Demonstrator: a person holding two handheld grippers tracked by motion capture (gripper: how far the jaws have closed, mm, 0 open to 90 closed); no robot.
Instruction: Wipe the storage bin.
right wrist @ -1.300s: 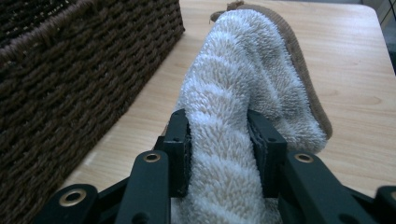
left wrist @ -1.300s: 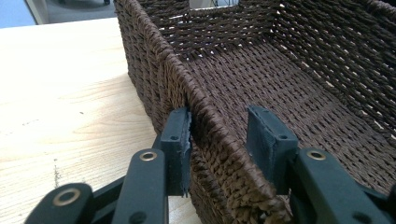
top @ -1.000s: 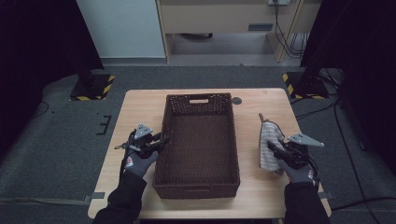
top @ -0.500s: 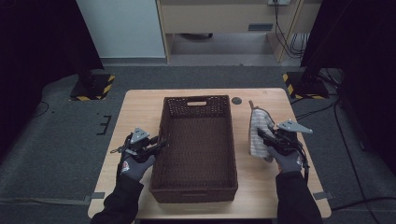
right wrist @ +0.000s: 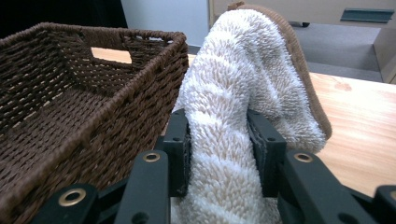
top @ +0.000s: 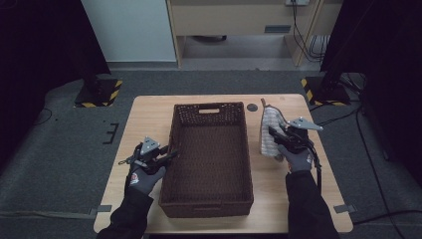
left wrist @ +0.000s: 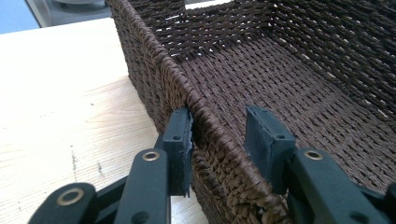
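The high view looks from above the person's side, forward and down, and takes in the whole desk (top: 154, 112) and the floor around it. The left gripper view sits very near the left rim of the basket (left wrist: 219, 140) and looks along it toward the far wall. The right gripper view is low and close, facing the towel (right wrist: 243, 102), with the basket (right wrist: 93, 102) at its left. All three views share the basket (top: 209, 149).
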